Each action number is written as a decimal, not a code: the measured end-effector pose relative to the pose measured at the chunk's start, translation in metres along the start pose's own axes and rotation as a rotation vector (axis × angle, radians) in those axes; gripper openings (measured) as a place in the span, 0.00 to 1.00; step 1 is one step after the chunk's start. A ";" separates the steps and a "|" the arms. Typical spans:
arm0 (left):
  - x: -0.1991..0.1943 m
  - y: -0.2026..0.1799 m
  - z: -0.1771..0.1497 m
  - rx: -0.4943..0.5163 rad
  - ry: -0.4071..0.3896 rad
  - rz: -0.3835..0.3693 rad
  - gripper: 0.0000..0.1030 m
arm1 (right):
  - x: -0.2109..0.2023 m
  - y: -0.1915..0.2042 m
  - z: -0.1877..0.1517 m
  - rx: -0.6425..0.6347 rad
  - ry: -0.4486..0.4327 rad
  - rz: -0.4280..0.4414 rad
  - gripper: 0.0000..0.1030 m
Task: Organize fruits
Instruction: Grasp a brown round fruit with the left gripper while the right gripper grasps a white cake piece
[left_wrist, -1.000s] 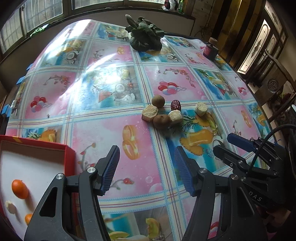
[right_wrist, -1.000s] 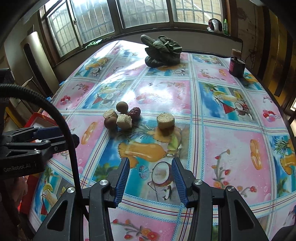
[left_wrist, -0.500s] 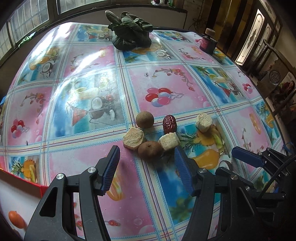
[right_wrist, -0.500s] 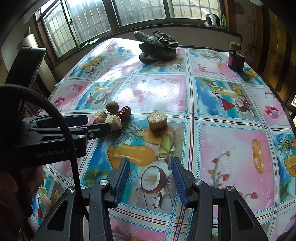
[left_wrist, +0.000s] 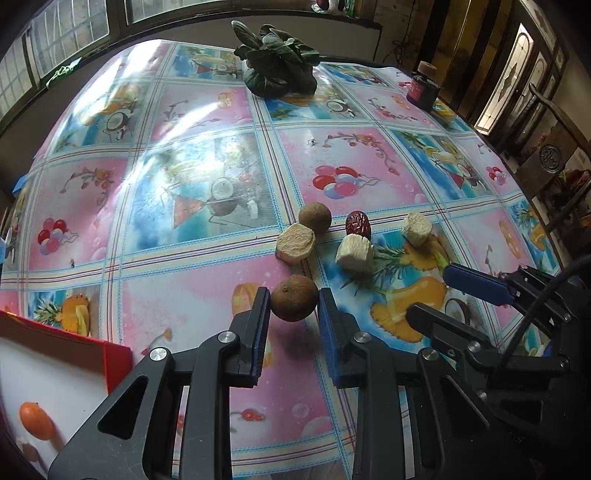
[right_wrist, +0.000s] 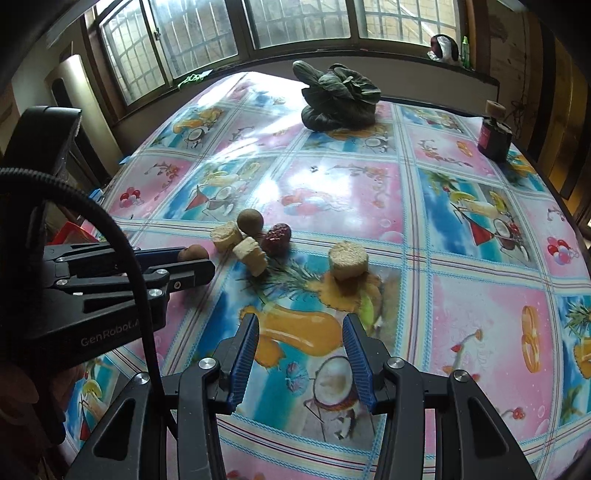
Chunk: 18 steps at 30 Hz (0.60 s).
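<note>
Fruits sit in a loose cluster near the middle of the table (left_wrist: 192, 306), and the nearest of them, a round brown fruit (left_wrist: 294, 298), is pinched between the blue pads of the left gripper (left_wrist: 290, 306). That gripper reaches forward and low over the patterned cloth, its fingers closed against both sides of the fruit, whose stem dimple faces the camera on the left; being round, it shows no clear long axis. In the right wrist view the same fruit (right_wrist: 193, 253) peeks out at the tips of the left gripper (right_wrist: 192, 258), which enters from the left, lying nearly level.

The right gripper (right_wrist: 300, 354) hovers over the table print with its fingers spread apart and nothing between them.

Just past the held fruit lie a pale cut chunk (left_wrist: 296, 243) touching a second brown fruit (left_wrist: 315, 218), a white wedge (left_wrist: 354, 253), and a wrinkled red date (left_wrist: 358, 224) whose long axis runs away from the camera. A third pale chunk (left_wrist: 417, 229) stands slightly apart to the right.

At the lower left, a red tray (left_wrist: 118, 360) holds an orange fruit (left_wrist: 36, 421). Far back sit a leafy green bundle (left_wrist: 277, 62) and a dark jar (left_wrist: 423, 86).
</note>
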<state>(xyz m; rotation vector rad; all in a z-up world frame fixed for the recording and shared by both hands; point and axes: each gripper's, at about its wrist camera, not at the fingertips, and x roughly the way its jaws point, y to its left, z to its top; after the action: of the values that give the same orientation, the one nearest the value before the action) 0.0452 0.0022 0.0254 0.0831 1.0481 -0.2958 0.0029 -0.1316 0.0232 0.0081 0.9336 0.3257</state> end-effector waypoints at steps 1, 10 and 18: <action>-0.002 0.002 -0.002 -0.004 -0.001 0.003 0.25 | 0.003 0.004 0.003 -0.014 -0.001 0.009 0.44; -0.024 0.019 -0.016 -0.039 -0.021 0.008 0.25 | 0.042 0.021 0.032 -0.121 0.008 0.031 0.44; -0.031 0.026 -0.027 -0.061 -0.018 0.021 0.25 | 0.043 0.032 0.034 -0.158 0.020 0.040 0.17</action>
<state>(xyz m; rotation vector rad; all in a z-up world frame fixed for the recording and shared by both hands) 0.0152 0.0388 0.0370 0.0369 1.0370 -0.2451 0.0446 -0.0850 0.0145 -0.1219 0.9258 0.4364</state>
